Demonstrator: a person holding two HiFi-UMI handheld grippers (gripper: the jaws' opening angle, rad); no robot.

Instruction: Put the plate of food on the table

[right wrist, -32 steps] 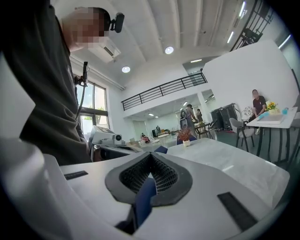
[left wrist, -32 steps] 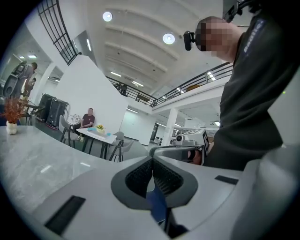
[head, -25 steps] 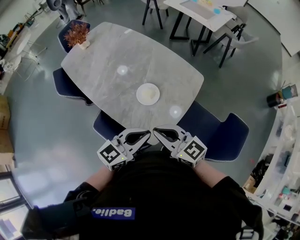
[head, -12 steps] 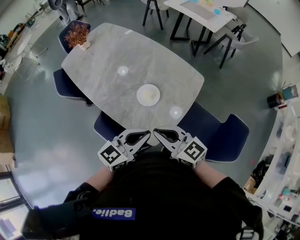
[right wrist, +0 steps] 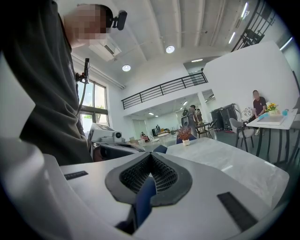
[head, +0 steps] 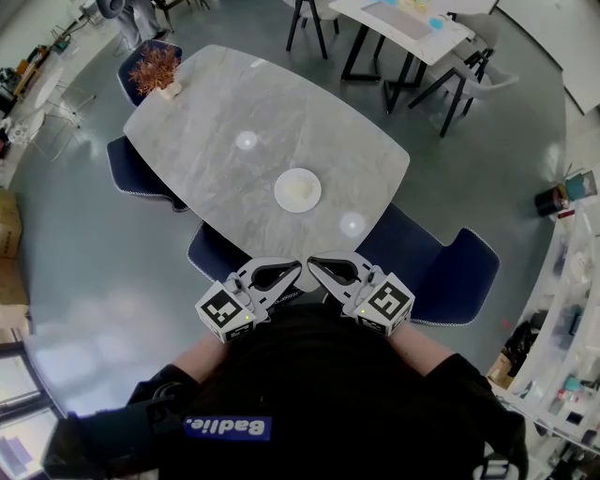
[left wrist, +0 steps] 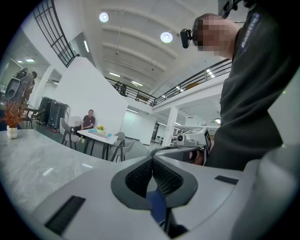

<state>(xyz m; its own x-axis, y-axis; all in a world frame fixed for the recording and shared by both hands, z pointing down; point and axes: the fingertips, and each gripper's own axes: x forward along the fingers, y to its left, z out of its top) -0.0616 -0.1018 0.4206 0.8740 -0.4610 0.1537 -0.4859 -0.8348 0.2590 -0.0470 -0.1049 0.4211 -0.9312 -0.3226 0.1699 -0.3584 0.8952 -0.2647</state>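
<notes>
Head view: polished grey floor point(head: 75, 244) on every side, glossy, with soft reflections. Ahead of both grippers, a broad table point(head: 216, 112) of pale grey marbled stone, oblong with rounded corners, smooth enough to catch 2 bright lamp glints. Tucked along its edges, navy chairs point(head: 436, 267), padded, with pale piping, the nearest 2 just beyond the jaw tips. Farther off, ahead and to the right, a white-topped table point(head: 403, 23) on angled black legs.

Close against a dark-clothed torso, the left gripper point(head: 294, 267) and the right gripper point(head: 314, 262): moulded pale grey plastic, each with a black-and-white marker cube at its rear, tips angled inward and almost meeting each other.

At the table's far left corner, well away from both grippers, a russet dried plant point(head: 156, 70) in a small white pot.

Straight ahead of the 2 grippers and well apart from them, the plate point(head: 297, 190): small, round, white, flat on the stone near the table's near edge, with a pale yellowish patch of food at its middle.

Left gripper view: clenched, ribbed black pads point(left wrist: 140, 176) pressed face to face, nothing caught between. Right gripper view: likewise clamped, ribbed black pads point(right wrist: 161, 174) meeting at a point, gripping nothing, touching neither plate nor table.
</notes>
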